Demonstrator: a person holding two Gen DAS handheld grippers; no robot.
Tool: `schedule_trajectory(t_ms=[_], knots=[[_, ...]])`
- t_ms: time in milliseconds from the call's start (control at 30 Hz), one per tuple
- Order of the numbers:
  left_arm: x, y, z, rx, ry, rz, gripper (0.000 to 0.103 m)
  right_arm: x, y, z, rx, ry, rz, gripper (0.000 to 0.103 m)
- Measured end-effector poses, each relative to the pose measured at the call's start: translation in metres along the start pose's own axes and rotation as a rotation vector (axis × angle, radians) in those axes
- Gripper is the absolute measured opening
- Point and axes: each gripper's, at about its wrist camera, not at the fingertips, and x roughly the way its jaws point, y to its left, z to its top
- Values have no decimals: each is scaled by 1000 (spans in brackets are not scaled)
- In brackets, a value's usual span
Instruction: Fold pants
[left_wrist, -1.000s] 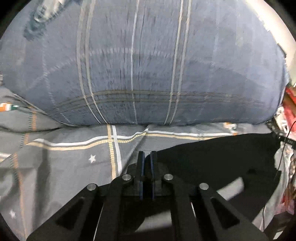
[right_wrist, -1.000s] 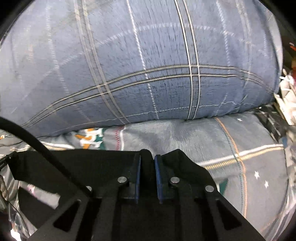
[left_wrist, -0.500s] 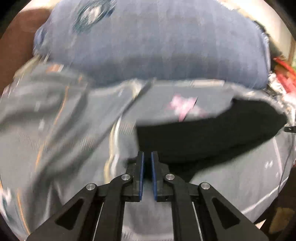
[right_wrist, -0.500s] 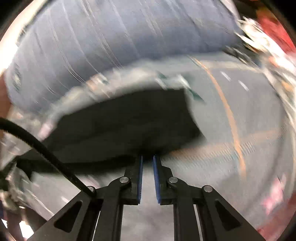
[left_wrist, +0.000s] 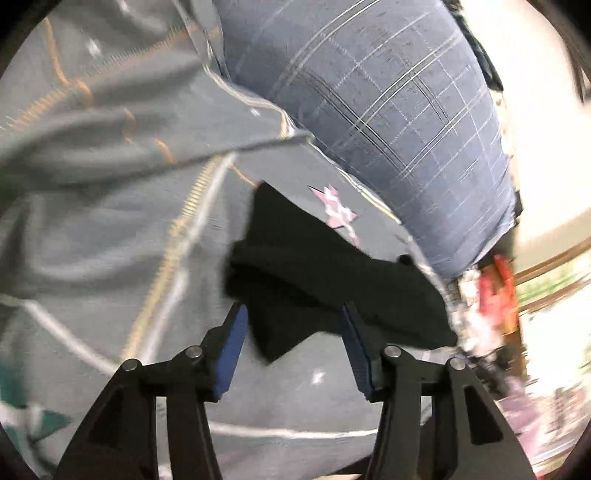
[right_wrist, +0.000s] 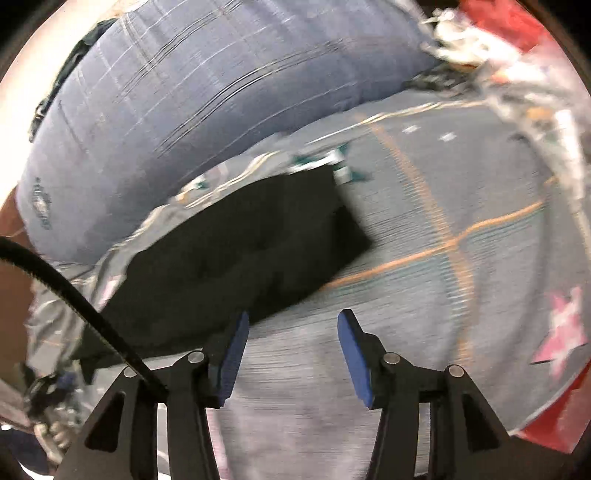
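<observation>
left gripper (left_wrist: 291, 325) fingers now wide, were pinched a second ago | right gripper (right_wrist: 293, 328) same, holding nothing | pants (left_wrist: 332, 284) released, lie folded on bed (left_wrist: 110, 229) near blue pillow (left_wrist: 388, 110) | fold looks done, both grippers clear of it

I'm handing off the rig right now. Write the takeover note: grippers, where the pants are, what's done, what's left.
Left gripper: open, empty, fingers above the near edge of the pants.
Right gripper: open, empty, over bare bedsheet just past the pants' near corner.
Pants: black, lying folded in a compact bundle on the grey patterned bedsheet, in front of the blue plaid pillow.
Done: at least one fold is in and the pants lie free of both grippers.
Left: check the bundle; the near edge looks uneven, so tidy it or add one more fold if needed.
</observation>
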Motion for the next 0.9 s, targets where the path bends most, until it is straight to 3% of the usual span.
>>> schedule_trajectory(t_ms=[167,333,367,400,433,533,733,900], knots=[[26,-17,14,33,44,72,51,18,-3,3,179,13,117,55],[45,-19,26,7,79,96,51,24,-15,12,277,-24,79,57],[46,-19,27,2,74,110,41,28,-17,14,294,-19,65,58],[45,-21,28,8,62,129,19,32,-17,15,301,-17,61,58],[45,-23,29,20,57,143,11,35,-17,16,305,-19,55,56],[40,-29,27,23,24,132,6,37,-12,23,279,-23,36,26],[32,-74,68,91,-56,112,5,20,19,38,117,-38,-39,22],[4,-136,94,237,-188,60,5,-8,26,56,121,-121,77,20]])
